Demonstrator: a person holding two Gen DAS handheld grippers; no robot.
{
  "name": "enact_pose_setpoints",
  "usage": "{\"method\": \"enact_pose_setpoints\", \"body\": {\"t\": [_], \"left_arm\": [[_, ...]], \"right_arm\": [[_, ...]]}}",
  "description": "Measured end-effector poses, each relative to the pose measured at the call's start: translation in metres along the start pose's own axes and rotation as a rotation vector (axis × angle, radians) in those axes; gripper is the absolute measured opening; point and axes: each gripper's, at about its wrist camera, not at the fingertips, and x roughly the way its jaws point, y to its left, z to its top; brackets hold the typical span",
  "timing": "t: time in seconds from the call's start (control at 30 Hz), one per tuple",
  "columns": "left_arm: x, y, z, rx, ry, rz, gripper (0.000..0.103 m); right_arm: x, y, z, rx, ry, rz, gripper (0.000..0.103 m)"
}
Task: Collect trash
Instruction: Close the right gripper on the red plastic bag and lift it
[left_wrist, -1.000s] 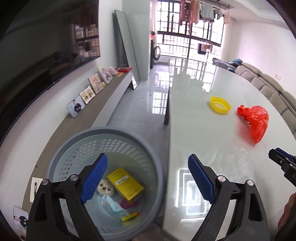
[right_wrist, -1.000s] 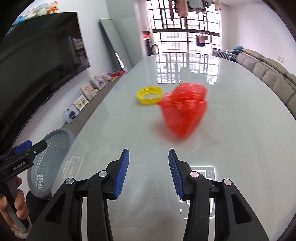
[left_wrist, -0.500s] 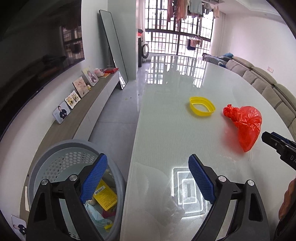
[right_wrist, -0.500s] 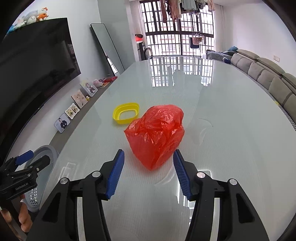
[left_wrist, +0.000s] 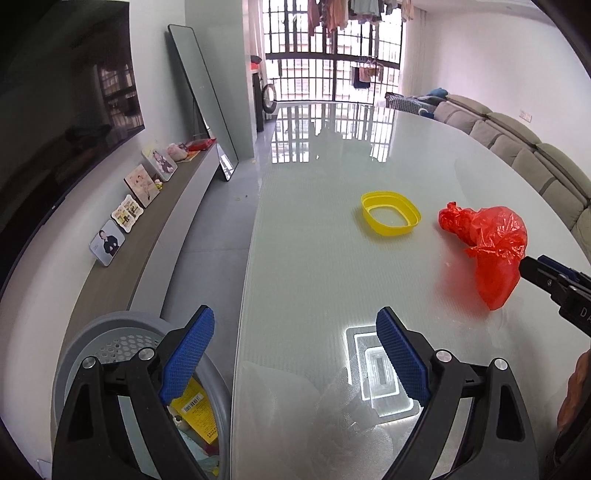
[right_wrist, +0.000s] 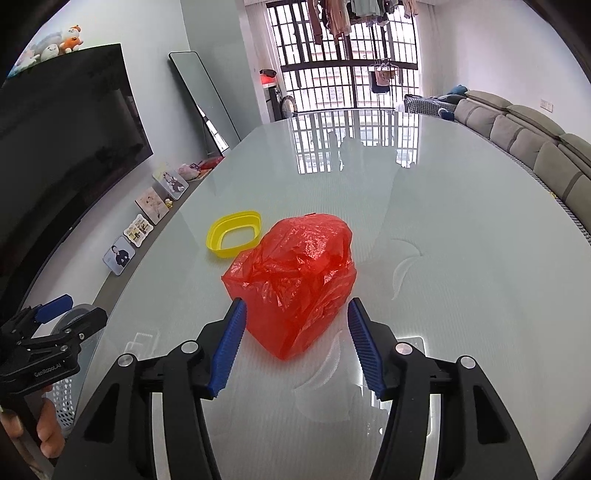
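A crumpled red plastic bag lies on the glossy white table. My right gripper is open, and the bag's near end sits between its blue fingertips; I see no pad pressing on it. In the left wrist view the red bag is at the right, with the right gripper just behind it. My left gripper is wide open and holds nothing, astride the table's left edge. Below its left finger stands a grey perforated basket with a yellow box and other trash inside.
A yellow oval ring lies on the table just beyond and left of the bag. A low shelf with photo frames runs along the left wall under a dark TV. A grey sofa lines the right side.
My left gripper has swung right, from over the basket to the table's edge. My right gripper has closed in on the red bag, and its jaws have widened around it.
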Motion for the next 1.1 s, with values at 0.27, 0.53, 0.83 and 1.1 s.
{"method": "enact_pose_setpoints", "body": {"t": [0.27, 0.53, 0.83, 1.1], "left_arm": [[0.004, -0.002, 0.005, -0.018, 0.005, -0.016, 0.088], [0.005, -0.007, 0.014, -0.014, -0.007, -0.019, 0.088], [0.009, -0.012, 0.021, -0.016, -0.013, -0.015, 0.091], [0.014, -0.016, 0.028, -0.013, -0.011, -0.018, 0.091]], "right_arm": [[-0.007, -0.002, 0.004, 0.014, -0.024, 0.009, 0.057], [0.0, -0.003, 0.016, 0.016, -0.015, 0.022, 0.062], [0.018, 0.001, 0.036, 0.022, 0.009, 0.025, 0.07], [0.054, 0.002, 0.043, 0.05, 0.078, -0.032, 0.072]]}}
